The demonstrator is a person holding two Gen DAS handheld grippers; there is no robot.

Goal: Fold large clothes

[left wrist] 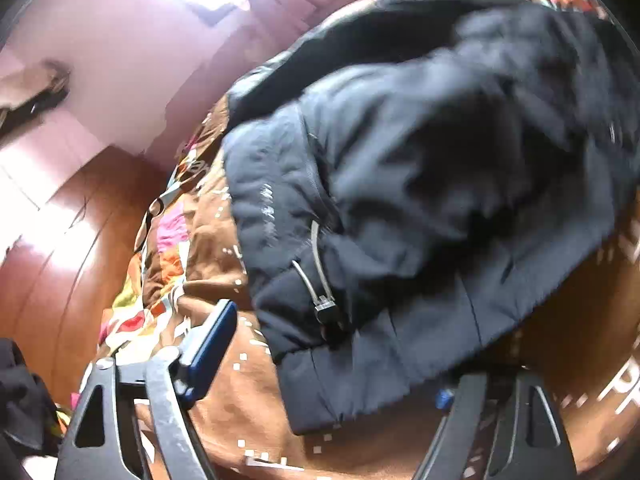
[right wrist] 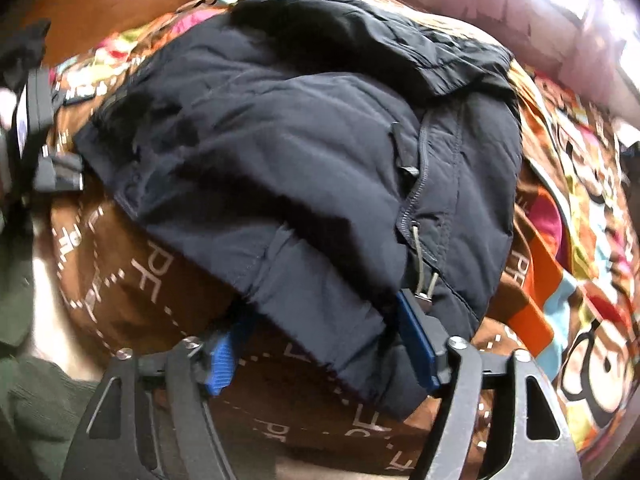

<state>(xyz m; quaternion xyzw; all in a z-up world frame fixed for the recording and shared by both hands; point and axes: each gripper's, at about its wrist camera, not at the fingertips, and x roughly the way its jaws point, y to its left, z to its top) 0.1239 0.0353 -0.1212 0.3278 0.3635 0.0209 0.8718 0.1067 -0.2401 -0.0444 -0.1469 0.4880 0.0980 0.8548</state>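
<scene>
Item one, your task piece: a dark navy padded jacket, lying bunched and partly folded on a brown bedspread printed with white dotted lines, white letters and bright cartoon patches. A grey drawcord loop with a black toggle hangs at the jacket's hem in the left wrist view; the same cord shows near the hem in the right wrist view. Item two, your left gripper: its tongs stand wide apart, the blue-padded left finger resting over bare bedspread just beside the hem, the right finger mostly hidden under the jacket's edge, only a bit of blue pad showing. The hem lies between them, but nothing is pinched. Item three, your right gripper: its tongs are also spread, with the jacket's lower corner lying between the two blue pads; the pads touch or nearly touch the cloth on either side, though you cannot call it a clamp from this view. Item four, in the right wrist view: the other gripper's dark frame at the far left edge, beside the jacket's far side. Item five, surroundings: a reddish wooden floor, a pinkish wall with strong glare from above, and a dark green sleeve at lower left in the right wrist view.
</scene>
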